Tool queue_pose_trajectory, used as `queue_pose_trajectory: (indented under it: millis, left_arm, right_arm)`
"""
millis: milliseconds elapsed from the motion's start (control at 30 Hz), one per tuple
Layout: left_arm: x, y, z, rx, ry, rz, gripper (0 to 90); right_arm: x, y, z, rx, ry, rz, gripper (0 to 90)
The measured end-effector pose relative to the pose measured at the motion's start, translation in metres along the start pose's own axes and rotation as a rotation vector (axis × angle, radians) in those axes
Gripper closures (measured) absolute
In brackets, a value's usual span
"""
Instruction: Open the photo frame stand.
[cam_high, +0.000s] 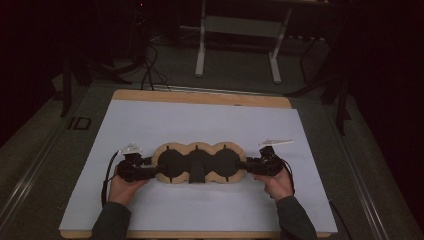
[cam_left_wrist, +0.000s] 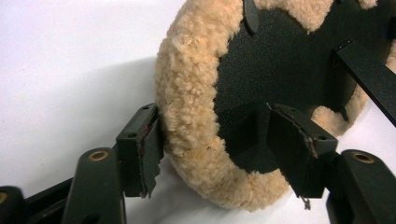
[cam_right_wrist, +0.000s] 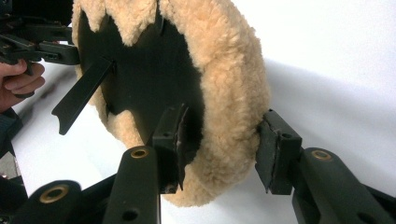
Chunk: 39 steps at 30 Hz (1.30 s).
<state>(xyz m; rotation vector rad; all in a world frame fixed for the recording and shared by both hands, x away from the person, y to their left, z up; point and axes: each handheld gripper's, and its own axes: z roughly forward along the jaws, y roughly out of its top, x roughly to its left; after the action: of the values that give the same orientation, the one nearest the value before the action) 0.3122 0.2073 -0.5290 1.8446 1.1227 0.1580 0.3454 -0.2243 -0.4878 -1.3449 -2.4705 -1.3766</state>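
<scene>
**Both claws at the ends of the fleece pad**

Your left claw (cam_left_wrist: 212, 154) straddles the near rim of the fleece pad (cam_left_wrist: 187, 93). In the left gripper view one jaw sits against the outer woolly edge and the other lies over the black face, so the rim stands between the jaws. The outer pad touches the fleece; whether the inner one presses on the black face cannot be told, so a firm grasp is not confirmed.

Your right claw (cam_right_wrist: 224, 140) brackets the opposite rim the same way. In the right gripper view one jaw lies on the black face, the other just beside the woolly edge, with a thin gap visible there. Grip or no grip: cannot tell.

Beyond the left claw's jaws, the black face carries a flat black strap (cam_left_wrist: 369, 74) running off toward the far side. Beyond the right claw's jaws, the same strap hangs off the face, and farther still your left hand (cam_right_wrist: 18, 77) shows with its claw at the far end.

From the high view, the pad lies flat on the white sheet (cam_high: 200, 120) between your two claws, its three round lobes in a row, your left claw (cam_high: 150, 167) at one end, your right claw (cam_high: 245, 165) at the other.
</scene>
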Motion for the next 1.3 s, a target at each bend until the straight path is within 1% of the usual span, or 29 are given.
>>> queue_pose_trajectory:
  millis: [167,300,433,600,700,933,1000,1100,1200,1300]
  left_arm:
    - [0.003,0.0,-0.001,0.007,-0.014,-0.02,42.8]
    - [0.003,-0.001,0.001,0.022,-0.012,-0.013,42.0]
    - [0.0,-0.001,0.0,0.022,-0.008,0.007,43.0]
    - [0.001,-0.001,-0.003,0.012,-0.016,0.004,47.6]
    - [-0.002,0.0,-0.004,0.013,-0.003,0.027,48.8]
    - [-0.004,0.0,-0.007,0.003,0.005,0.04,51.9]
    - [-0.005,0.001,-0.008,-0.005,0.013,0.049,52.9]
    - [-0.007,0.001,-0.008,-0.011,0.022,0.06,53.6]
    - [-0.009,0.002,-0.01,-0.023,0.037,0.081,55.2]
    - [-0.01,0.002,-0.009,-0.026,0.053,0.089,55.5]
  right_arm:
    - [-0.001,-0.002,0.001,-0.003,0.0,-0.002,57.2]
    - [-0.001,-0.003,0.0,-0.008,0.002,-0.01,57.3]
    - [0.001,-0.002,-0.001,-0.003,-0.005,-0.027,57.4]
    - [0.0,-0.003,0.0,0.001,-0.016,-0.038,57.3]
    - [0.0,-0.003,0.001,0.009,-0.022,-0.048,57.2]
    - [0.002,-0.002,-0.001,0.003,-0.032,-0.069,56.6]
    - [0.003,-0.001,0.0,0.009,-0.051,-0.084,55.3]
    - [0.005,0.0,0.0,0.01,-0.063,-0.091,54.6]
    - [0.006,0.001,0.001,0.013,-0.081,-0.11,53.5]
    - [0.007,0.003,0.002,0.004,-0.099,-0.125,53.2]
